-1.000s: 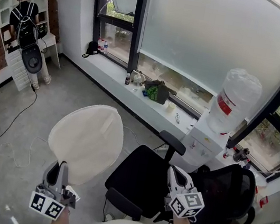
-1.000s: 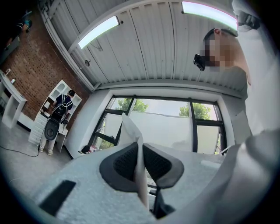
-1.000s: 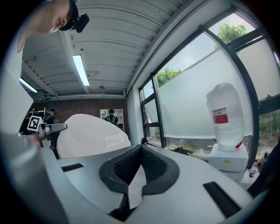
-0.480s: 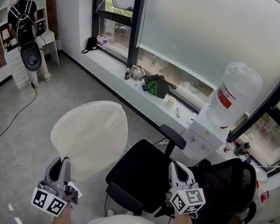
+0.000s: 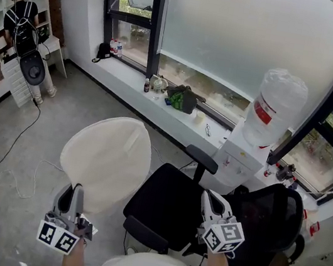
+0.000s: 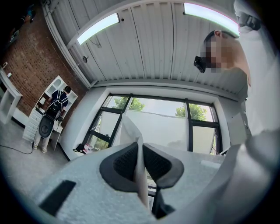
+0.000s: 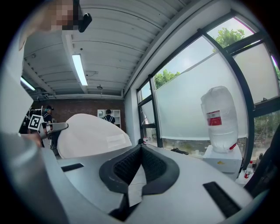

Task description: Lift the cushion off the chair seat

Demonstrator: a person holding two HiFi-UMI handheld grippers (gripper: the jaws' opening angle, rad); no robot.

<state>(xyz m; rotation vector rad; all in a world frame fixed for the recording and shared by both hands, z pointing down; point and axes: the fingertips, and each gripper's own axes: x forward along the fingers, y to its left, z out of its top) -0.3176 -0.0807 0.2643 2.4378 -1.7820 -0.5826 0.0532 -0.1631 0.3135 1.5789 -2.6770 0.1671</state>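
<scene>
Jaws of the left gripper [image 5: 73, 193] are clamped on the white cushion [image 5: 108, 162], whose thin edge rises just ahead of them, clear of the black office chair seat [image 5: 165, 203]. Jaws of the right gripper [image 7: 140, 149] are closed, empty.

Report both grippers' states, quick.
Left gripper: closed on the white cushion's edge.
Right gripper: closed, holding nothing.

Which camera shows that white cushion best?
The head view: the whole cushion shows, beside the chair. The right gripper view shows most of it from the side; the left gripper view only the edge that the left gripper pinches.
</scene>
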